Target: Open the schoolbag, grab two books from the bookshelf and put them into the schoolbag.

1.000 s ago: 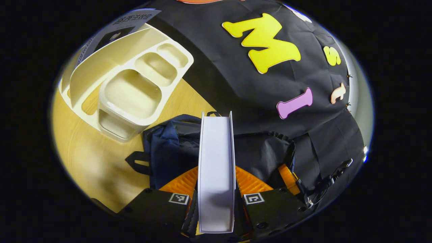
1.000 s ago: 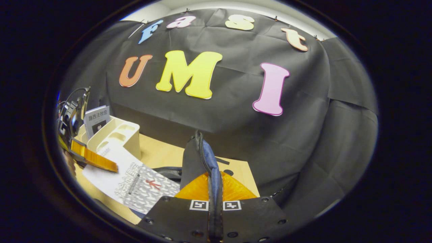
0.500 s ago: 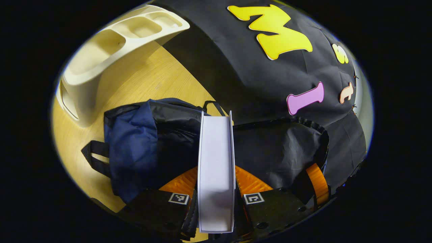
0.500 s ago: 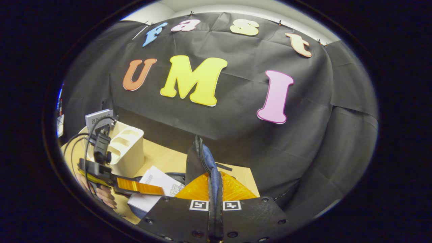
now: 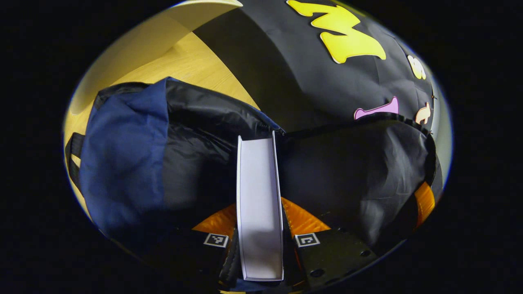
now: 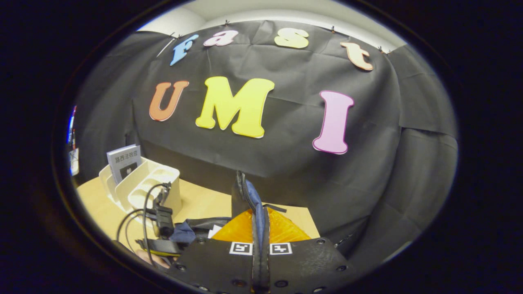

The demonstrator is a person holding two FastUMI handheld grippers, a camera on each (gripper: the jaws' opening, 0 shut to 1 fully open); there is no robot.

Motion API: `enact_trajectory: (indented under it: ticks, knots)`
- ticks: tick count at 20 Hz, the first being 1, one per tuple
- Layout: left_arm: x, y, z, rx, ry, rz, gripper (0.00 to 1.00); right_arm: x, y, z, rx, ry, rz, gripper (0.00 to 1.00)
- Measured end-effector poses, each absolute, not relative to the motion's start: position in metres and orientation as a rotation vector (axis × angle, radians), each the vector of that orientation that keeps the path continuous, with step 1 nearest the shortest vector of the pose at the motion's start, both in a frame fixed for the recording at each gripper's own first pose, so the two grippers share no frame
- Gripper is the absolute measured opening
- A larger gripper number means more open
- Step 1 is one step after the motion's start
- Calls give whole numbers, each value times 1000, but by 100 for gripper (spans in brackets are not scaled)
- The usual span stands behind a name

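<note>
Left tongs (image 5: pixel 260 228) clamped on white book (image 5: pixel 258 192), page edges up, its far end inside open mouth of navy schoolbag (image 5: pixel 122 159) on wooden desk (image 5: pixel 192 65); right tongs (image 6: pixel 260 228) closed on schoolbag's zipper edge (image 6: pixel 249 200), holding it upright; second book (image 6: pixel 124 161), cover writing too small to read, upright in cream bookshelf (image 6: pixel 151 183) at desk's left.

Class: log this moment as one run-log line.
left gripper: shut on book | right gripper: shut on bag edge | book entering bag
</note>
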State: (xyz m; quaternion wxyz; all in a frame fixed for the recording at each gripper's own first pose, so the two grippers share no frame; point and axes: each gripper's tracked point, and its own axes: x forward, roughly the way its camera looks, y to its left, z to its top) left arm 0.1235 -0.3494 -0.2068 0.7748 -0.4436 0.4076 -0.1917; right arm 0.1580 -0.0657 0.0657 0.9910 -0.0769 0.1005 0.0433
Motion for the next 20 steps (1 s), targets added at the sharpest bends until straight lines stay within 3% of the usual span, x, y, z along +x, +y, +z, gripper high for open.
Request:
enact_trajectory:
  ticks: [6, 9, 15, 17, 20]
  knots:
    - [123, -349, -219, -824, 888, -395, 50, 155, -66, 57, -147, 201, 73, 0]
    - [118, -336, -222, -760, 917, -404, 66, 155, -72, 50, -144, 207, 56, 0]
    - [111, -288, -222, -524, 890, -355, 77, 149, -83, 36, -130, 227, 20, 0]
    - [104, -277, -221, -486, 895, -359, 87, 146, -82, 33, -136, 228, 11, 0]
    - [88, -258, -206, -424, 867, -374, 88, 140, -80, 29, -145, 226, 3, 0]
